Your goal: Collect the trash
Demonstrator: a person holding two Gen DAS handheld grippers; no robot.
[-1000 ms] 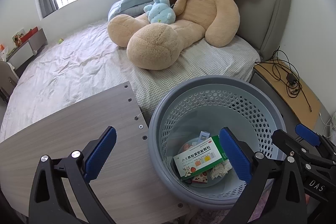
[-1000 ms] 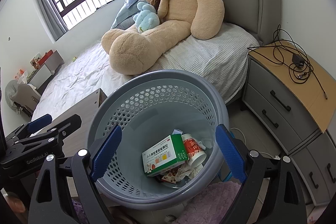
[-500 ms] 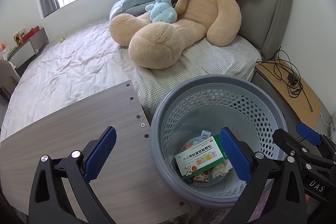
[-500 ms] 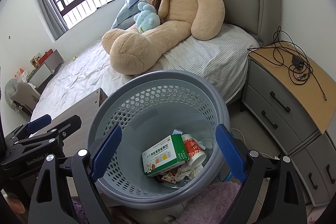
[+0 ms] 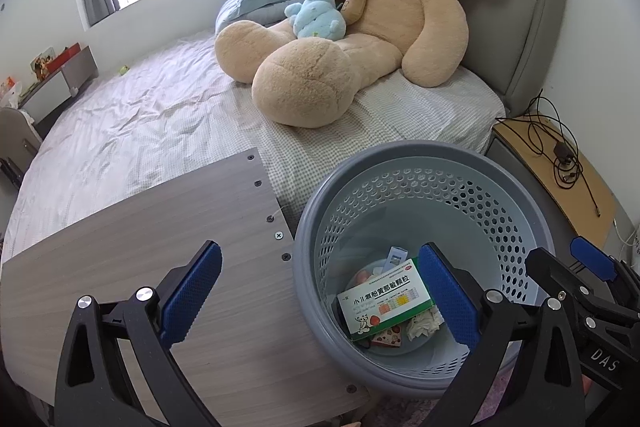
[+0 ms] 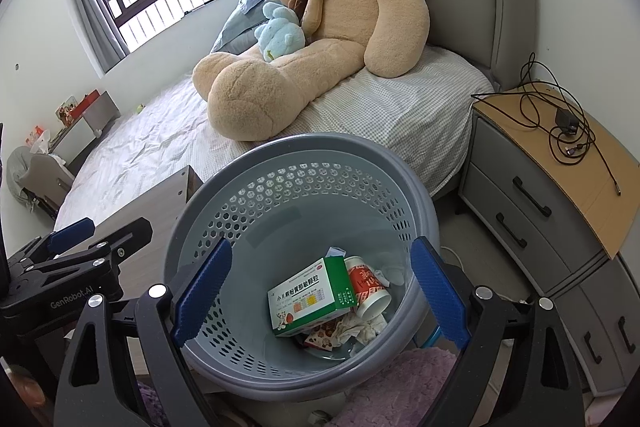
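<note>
The grey perforated waste basket (image 6: 304,187) stands on the floor between the bed (image 6: 400,107) and a purple rug (image 6: 412,371), just beside the end of the wood-grain surface (image 5: 160,227). It is the biggest risk: it is light plastic with a wide flared rim, and both hand-held grippers hang right over it. A careless swing of either one against that rim would likely tip or shove it, spilling what is already in.

The left hand-held gripper (image 5: 320,293) is spread wide and holds nothing; one blue pad sits over the surface, the other over the basket's mouth. The right hand-held gripper (image 6: 320,291) is likewise spread and empty, its pads straddling the basket opening from above. With both so close together, they could knock each other if moved at once.

The surface looks bare in the part visible, so the collecting seems largely done. Any further reach toward the bed could disturb the big teddy bear (image 6: 320,39), which is no trash.

Inside the basket, at the bottom, lies a green and white medicine box (image 6: 310,297), tilted on top of the rest. Beside it a red and white paper cup (image 6: 370,287) lies on its side, open end toward the camera. Crumpled white tissue (image 6: 358,327) and a small red printed wrapper (image 6: 320,341) lie beneath. All are loose and light, and would scatter easily.
</note>
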